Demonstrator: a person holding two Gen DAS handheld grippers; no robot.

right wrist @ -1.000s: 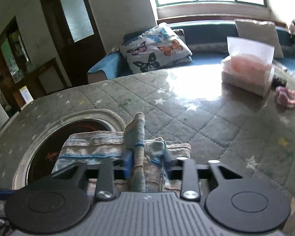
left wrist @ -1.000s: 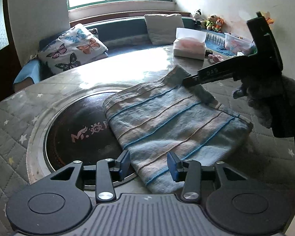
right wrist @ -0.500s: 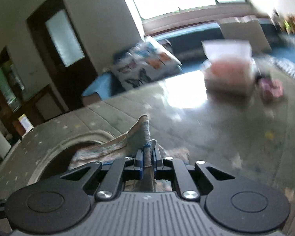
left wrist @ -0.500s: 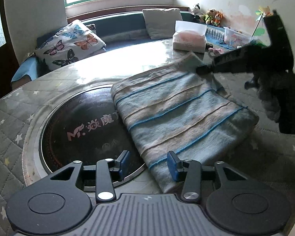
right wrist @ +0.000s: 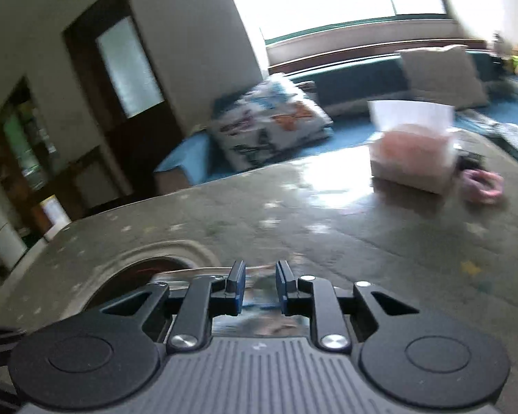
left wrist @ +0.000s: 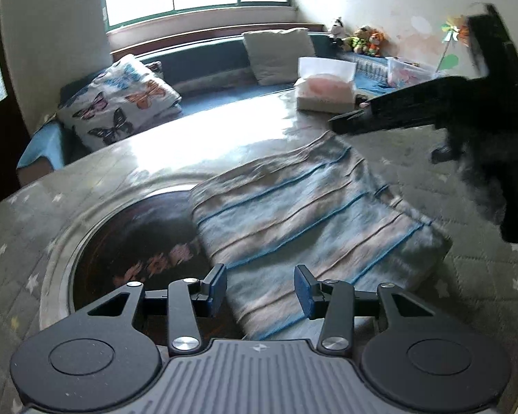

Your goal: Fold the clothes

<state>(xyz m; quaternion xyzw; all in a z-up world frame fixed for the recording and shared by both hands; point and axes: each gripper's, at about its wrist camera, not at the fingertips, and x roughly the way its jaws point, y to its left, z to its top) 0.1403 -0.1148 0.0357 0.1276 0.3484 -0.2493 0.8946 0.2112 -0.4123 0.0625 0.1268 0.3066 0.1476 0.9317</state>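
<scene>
The striped towel [left wrist: 310,214] lies folded and flat on the quilted table cover [left wrist: 466,310], its left edge overlapping the dark round inset [left wrist: 138,241] in the table's middle. Half a second ago the right gripper [right wrist: 260,288] was pinched tight on a raised corner of the cloth; now its blue-padded fingers [right wrist: 236,286] stand parted with nothing between them, and that corner has dropped back down, so the towel's far end rests flat. Seen from the left wrist, the right gripper [left wrist: 338,124] has lifted clear and hangs above and beyond the towel's far corner, apart from the fabric; both views are blurred by motion. The left gripper [left wrist: 260,288] is spread wide as before, its fingers [left wrist: 216,288] straddling the near edge of the towel without closing on it; whether the pads touch the cloth cannot be told. The tissue box [right wrist: 411,155] and a pink object [right wrist: 481,186] just beside it sit well away on the far part of the table, and the butterfly cushion [left wrist: 117,114] lies on the bench beyond.
</scene>
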